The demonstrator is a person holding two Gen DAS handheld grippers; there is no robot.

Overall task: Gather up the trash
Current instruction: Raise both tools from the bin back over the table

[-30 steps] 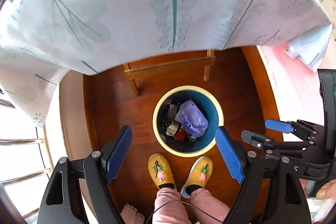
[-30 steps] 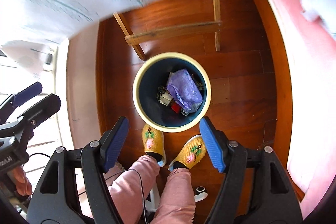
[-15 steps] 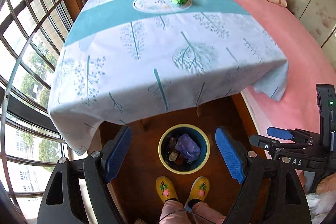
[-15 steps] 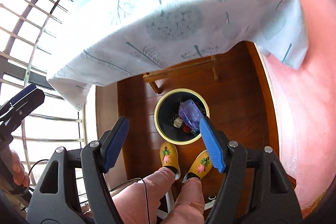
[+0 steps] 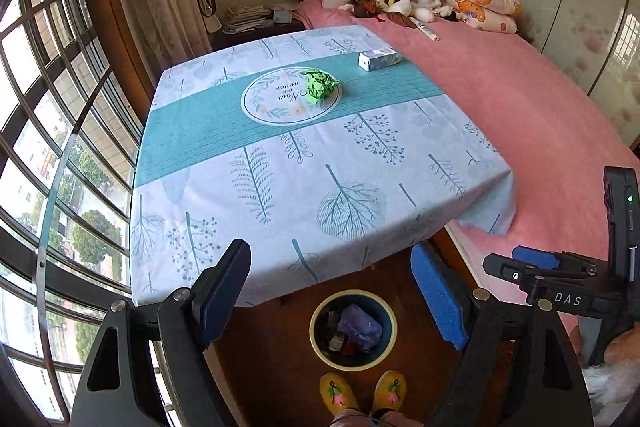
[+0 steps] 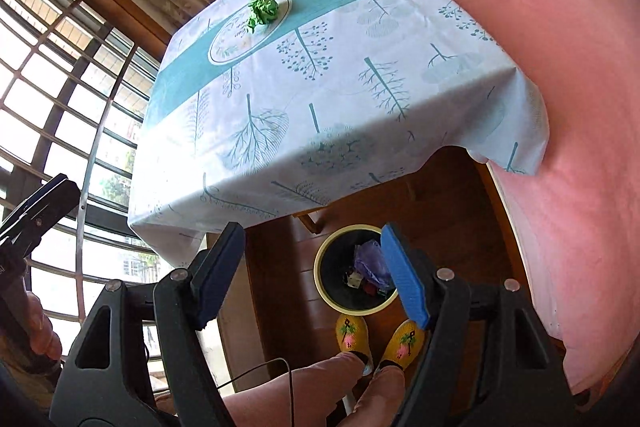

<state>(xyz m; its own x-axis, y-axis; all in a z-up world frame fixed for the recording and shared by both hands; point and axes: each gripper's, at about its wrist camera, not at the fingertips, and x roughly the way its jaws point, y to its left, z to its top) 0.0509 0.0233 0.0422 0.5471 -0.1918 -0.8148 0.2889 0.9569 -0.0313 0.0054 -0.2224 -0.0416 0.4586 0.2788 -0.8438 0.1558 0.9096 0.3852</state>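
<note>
Trash is waiting in two places on the leaf-printed white and teal tablecloth (image 5: 304,183): a crumpled green paper wad (image 5: 319,87) sitting on the round printed medallion at the middle, and a small white and blue carton (image 5: 378,60) lying flat near the far edge, just beside the pink bedspread (image 5: 540,115). I am holding my left gripper (image 5: 331,291) and my right gripper (image 6: 313,275) back at the near edge of the table, both with jaws spread wide and gripping nothing, because I judge the next step is a reach across for the green wad, which looks light and easily crushed. Directly below me the round dark blue bin with a yellow rim (image 5: 353,329) is standing on the wooden floor, by my yellow slippers (image 5: 335,393), handy for dropping things in; a purple plastic bag (image 5: 359,325) and other scraps are already lying inside. Compared with a second ago, both cameras are tilting up: then they were looking almost straight down into the bin, and now the whole tabletop and its two pieces of trash are coming into view.
</note>
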